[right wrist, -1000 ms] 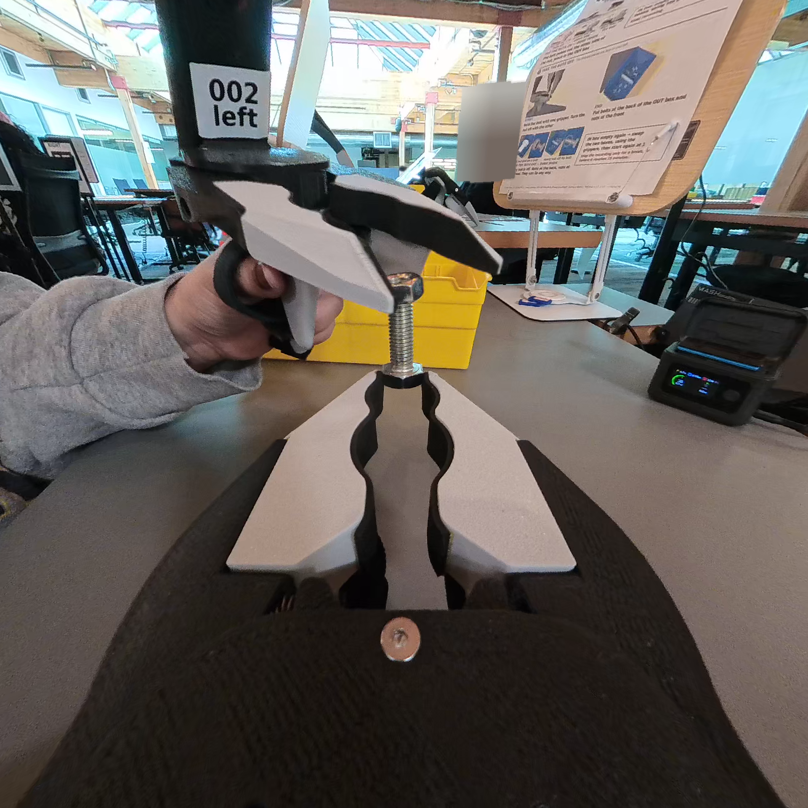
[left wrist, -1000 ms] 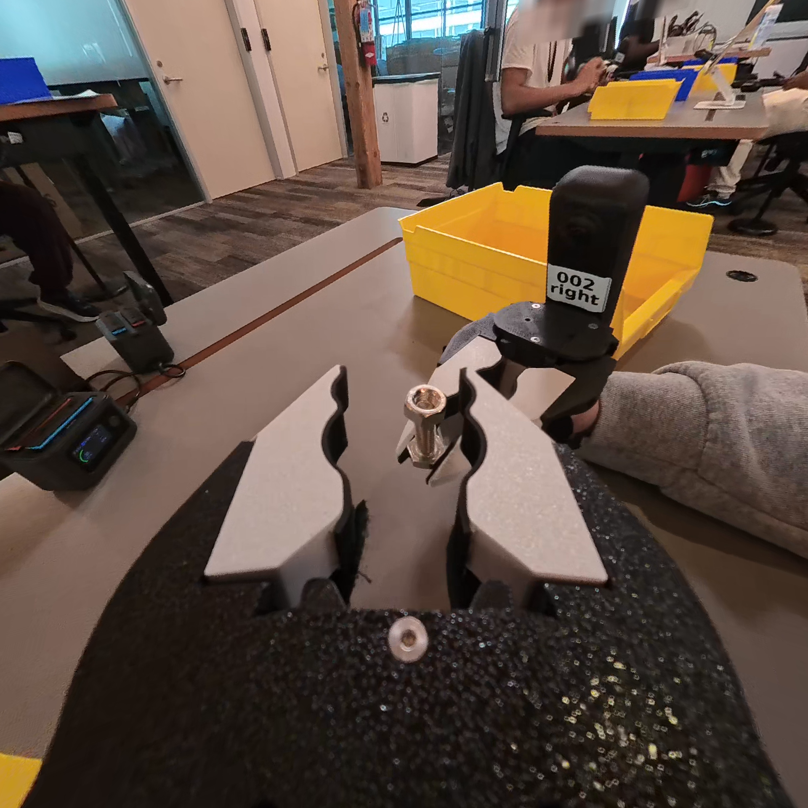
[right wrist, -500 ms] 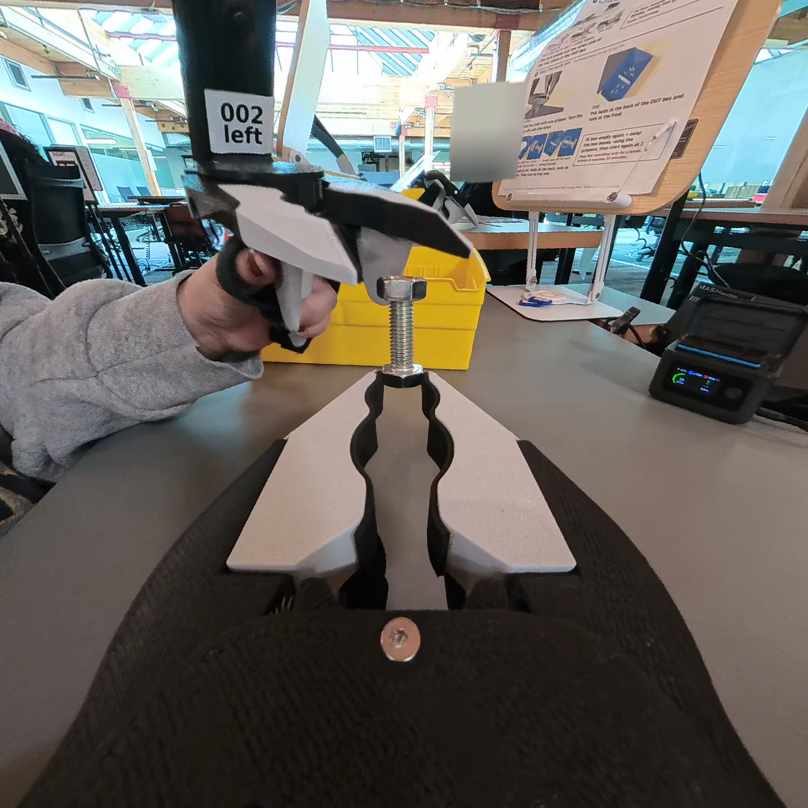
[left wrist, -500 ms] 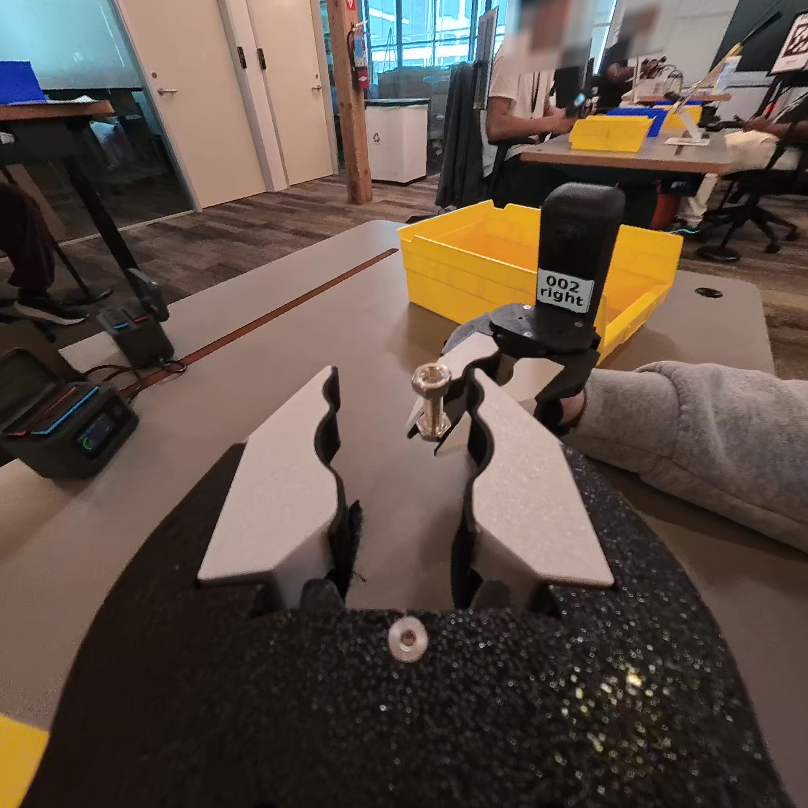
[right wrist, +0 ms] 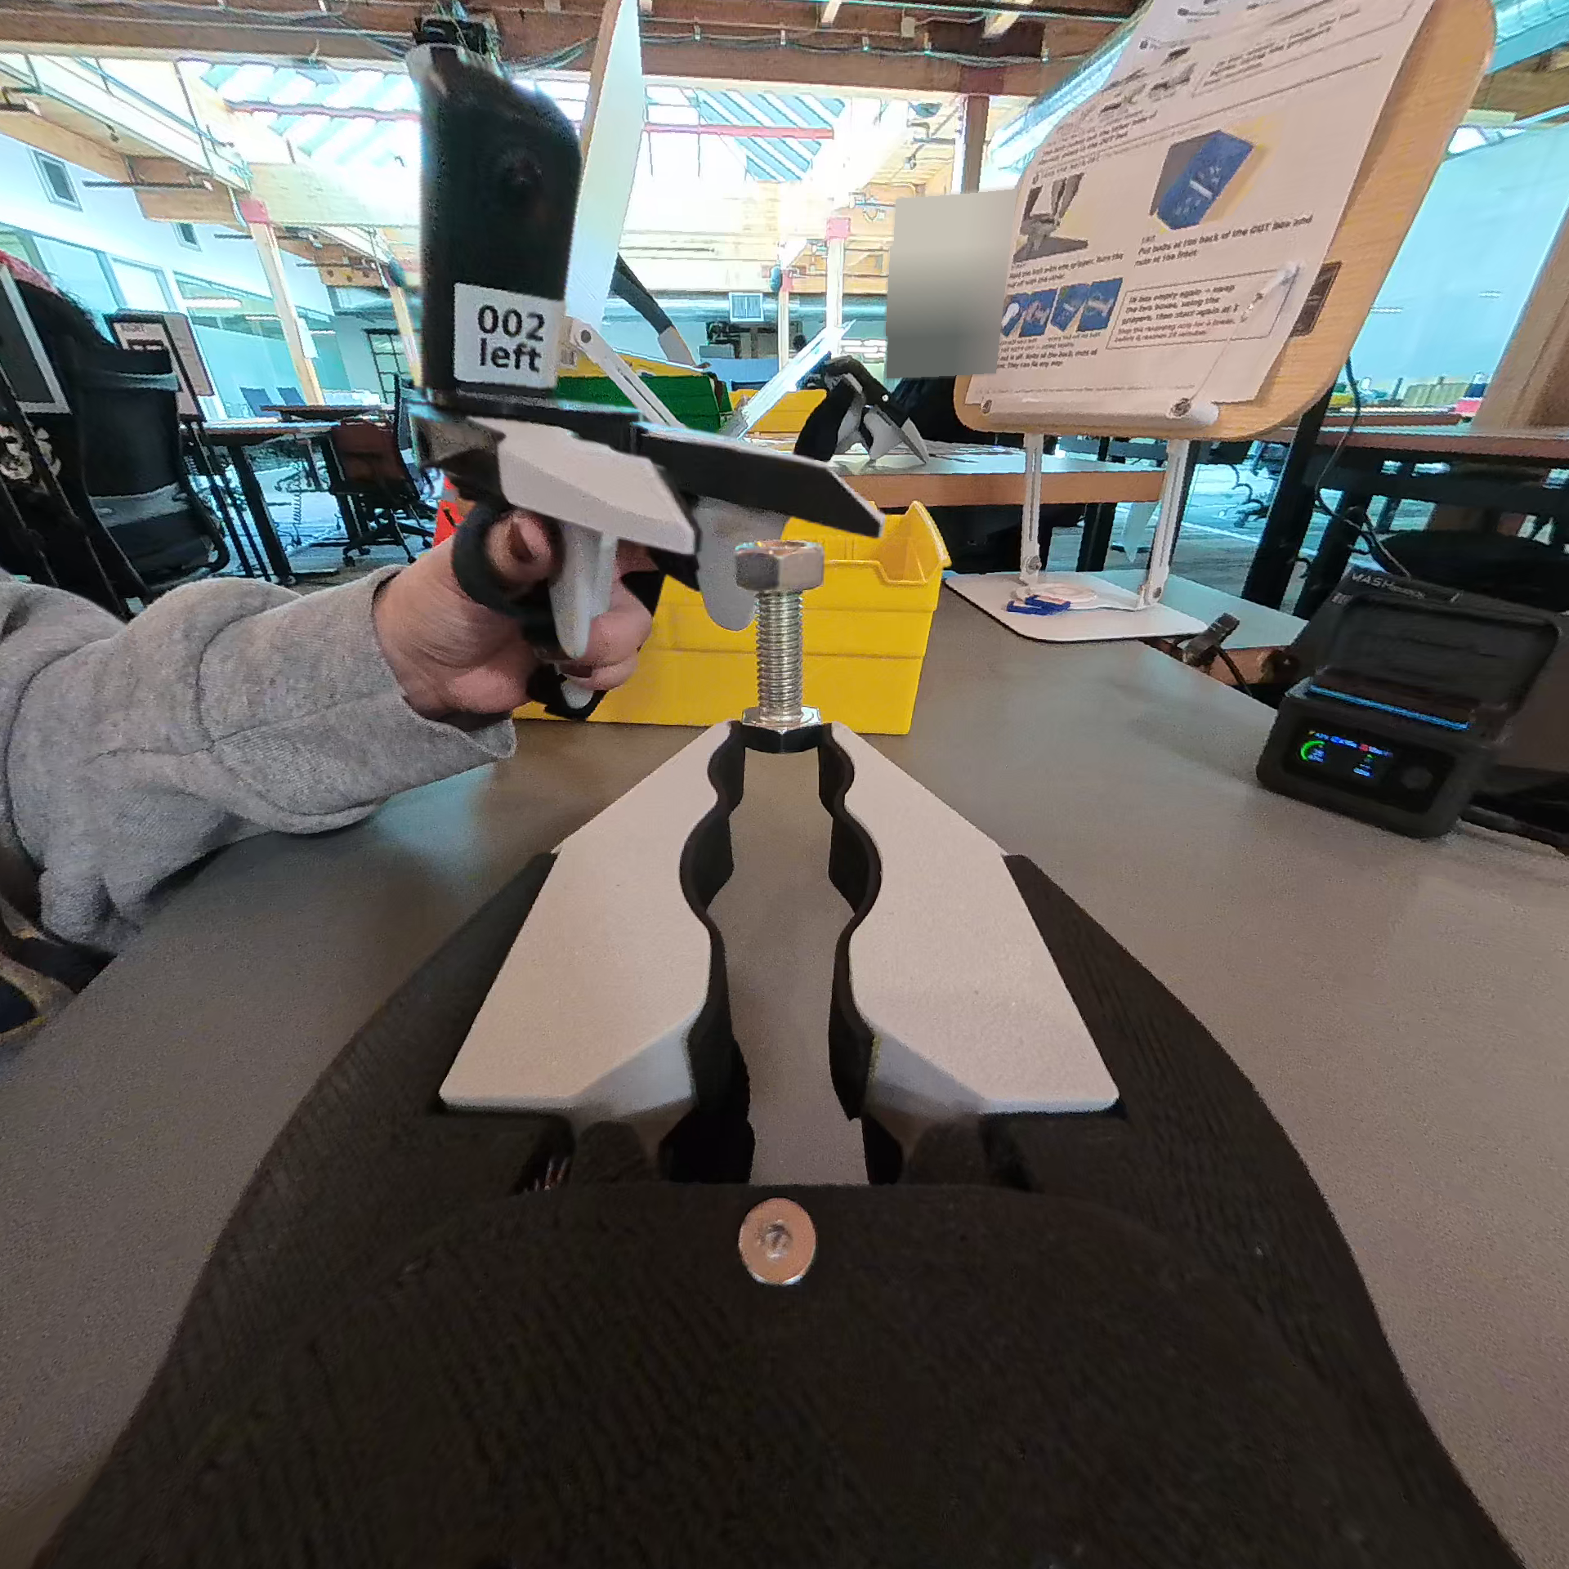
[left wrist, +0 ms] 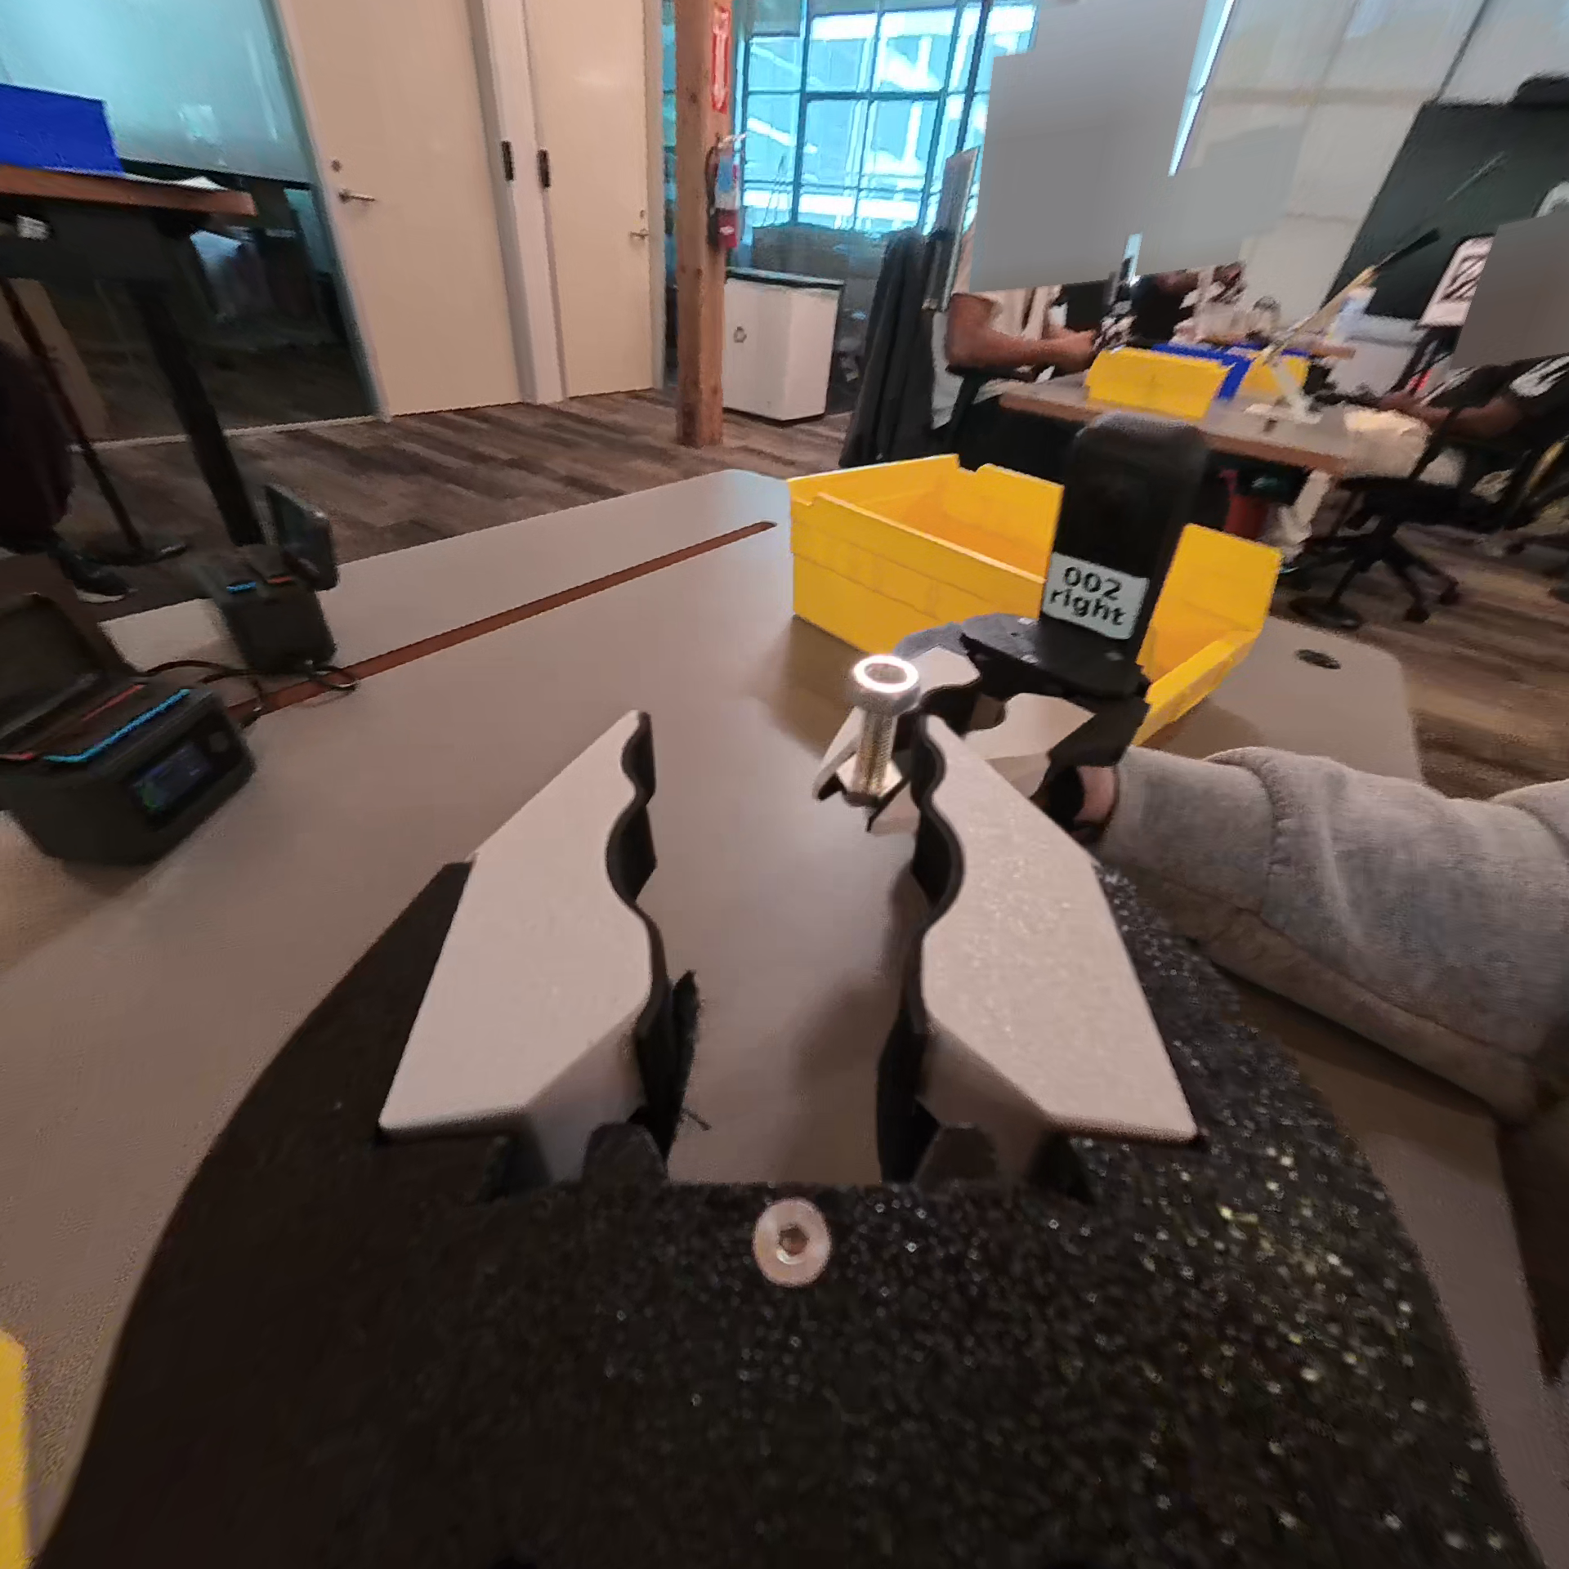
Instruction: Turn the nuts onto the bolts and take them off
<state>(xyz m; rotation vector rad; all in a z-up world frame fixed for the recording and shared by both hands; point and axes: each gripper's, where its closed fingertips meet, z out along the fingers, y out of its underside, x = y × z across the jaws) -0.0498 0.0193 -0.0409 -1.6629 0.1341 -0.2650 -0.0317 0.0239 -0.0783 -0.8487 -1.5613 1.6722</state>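
A bolt (right wrist: pixel 779 632) is held upright above the table (right wrist: pixel 1189 849), head up. A nut (right wrist: pixel 779 728) sits at the lower end of its thread and is clamped between the tips of the right tool (right wrist: pixel 779 747), whose jaws are closed on it. The left tool (left wrist: pixel 785 764) is seen with jaws spread wide and nothing between them; in the right wrist view it is raised just behind and left of the bolt head. A yellow bin (right wrist: pixel 857 628) stands behind on the table.
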